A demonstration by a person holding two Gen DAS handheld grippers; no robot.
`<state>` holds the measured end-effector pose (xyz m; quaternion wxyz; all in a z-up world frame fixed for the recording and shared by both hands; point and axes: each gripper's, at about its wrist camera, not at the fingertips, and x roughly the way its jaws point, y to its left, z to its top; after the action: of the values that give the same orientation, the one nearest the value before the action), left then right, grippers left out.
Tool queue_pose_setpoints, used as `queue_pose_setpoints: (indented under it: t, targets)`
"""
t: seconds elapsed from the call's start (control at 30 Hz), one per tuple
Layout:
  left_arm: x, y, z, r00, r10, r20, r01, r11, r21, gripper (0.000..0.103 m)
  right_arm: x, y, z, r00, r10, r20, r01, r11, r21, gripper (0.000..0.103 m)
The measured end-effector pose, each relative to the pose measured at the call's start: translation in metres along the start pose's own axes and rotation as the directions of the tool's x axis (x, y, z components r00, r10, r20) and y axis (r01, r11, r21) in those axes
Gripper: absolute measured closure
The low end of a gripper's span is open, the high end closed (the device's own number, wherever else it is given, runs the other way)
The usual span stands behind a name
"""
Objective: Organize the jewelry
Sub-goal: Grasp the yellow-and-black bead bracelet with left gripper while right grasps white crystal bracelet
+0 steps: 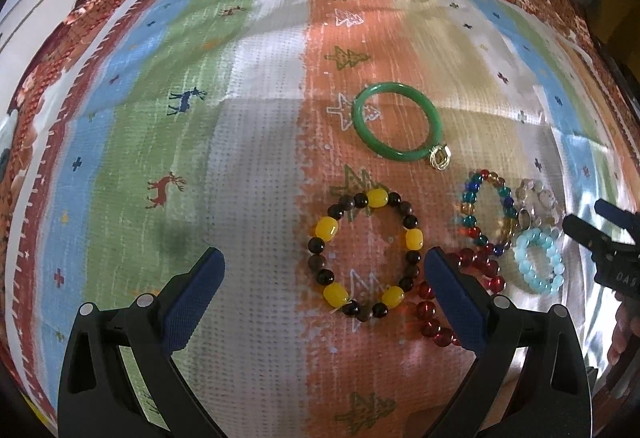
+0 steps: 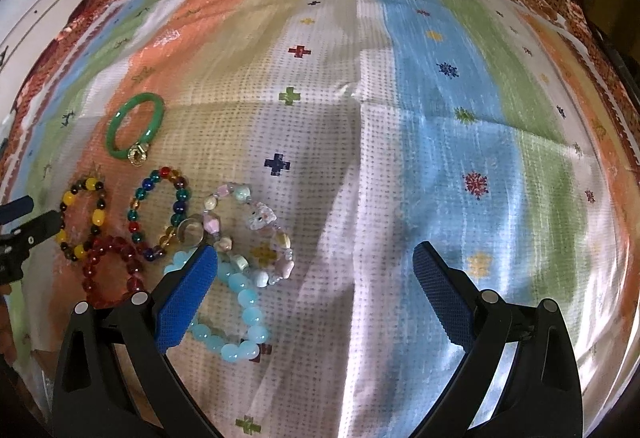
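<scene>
Six bracelets lie on a striped, patterned cloth (image 2: 400, 142) covering the counter, clustered left of the right gripper's view.

Left gripper (image 1: 325, 292): jaws spread wide, nothing between them, hovering over the cloth. The yellow-and-dark bead bracelet (image 1: 364, 252) lies flat between the blue pads; the right pad covers part of the red bead bracelet (image 1: 430, 312).

Green bangle (image 1: 397, 121), with a small gold charm at its near edge, sits beyond the yellow one, apart from it.

Multicolour glass bead bracelet (image 2: 160, 212) touches the red one and a pastel charm bracelet (image 2: 250, 234) with a small cat-face bead.

Right gripper (image 2: 314, 290): jaws wide apart, empty. Its left pad overlaps the pale blue bead bracelet (image 2: 236, 322), which lies nearest the camera, touching the pastel one.

The floral border of the cloth shows at the far edge.
</scene>
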<state>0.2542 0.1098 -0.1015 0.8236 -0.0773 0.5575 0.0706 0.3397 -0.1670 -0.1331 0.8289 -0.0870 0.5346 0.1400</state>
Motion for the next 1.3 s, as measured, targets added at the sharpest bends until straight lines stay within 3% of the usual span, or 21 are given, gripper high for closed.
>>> queue_pose_setpoints:
  t: [0.37,0.47,0.97,1.23,1.3]
  targets:
    - [0.018,0.002,0.001,0.999,0.035,-0.038,-0.035,0.999,0.016,0.012,0.013,-0.001,0.004,0.999,-0.022,-0.032,0.022,1.0,0.007,0.004]
    - [0.022,-0.001,0.0,0.998,0.034,-0.054,-0.032,0.999,0.035,0.016,0.016,-0.002,0.003,0.999,-0.021,-0.044,0.022,1.0,0.008,0.012]
    - [0.036,0.0,0.006,0.997,0.064,-0.043,-0.062,0.996,0.057,0.018,0.031,-0.006,0.005,0.998,-0.036,-0.059,0.037,0.999,0.024,0.019]
    - [0.03,0.003,0.009,0.998,0.047,-0.045,-0.044,0.997,0.066,0.046,0.026,-0.001,0.005,0.999,-0.013,-0.051,0.013,1.0,-0.01,0.038]
    - [0.03,0.005,0.01,0.998,0.04,-0.046,-0.037,0.997,0.064,0.06,0.024,-0.001,0.004,0.999,-0.003,-0.042,0.002,1.0,-0.017,0.048]
